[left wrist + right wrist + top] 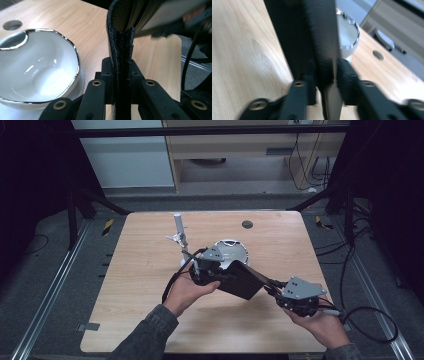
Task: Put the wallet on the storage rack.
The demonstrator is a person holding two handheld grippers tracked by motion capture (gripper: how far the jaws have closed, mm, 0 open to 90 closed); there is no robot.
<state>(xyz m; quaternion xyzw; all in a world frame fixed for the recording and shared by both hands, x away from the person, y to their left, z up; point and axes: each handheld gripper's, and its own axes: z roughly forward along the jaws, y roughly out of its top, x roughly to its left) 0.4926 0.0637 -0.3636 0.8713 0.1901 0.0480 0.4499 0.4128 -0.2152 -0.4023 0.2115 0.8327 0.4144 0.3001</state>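
A black leather wallet (242, 281) hangs tilted above the table between both hands. My left gripper (224, 273) is shut on its left edge; in the left gripper view the pads (107, 72) press on the stitched black spine (121, 47). My right gripper (269, 288) holds the opposite right corner. In the right gripper view the dark cover (322, 37) stands upright between the jaws, with both pads against it. A white bowl (231, 251) with a silver rim sits on the table just behind the wallet, close on the left of my left gripper (120, 67).
A small white and metal stand (179, 236) rises at the table's back left. A round grommet hole (247, 224) lies behind the bowl. The wooden table (140, 285) has bare room at left and front. Cables trail off the right edge.
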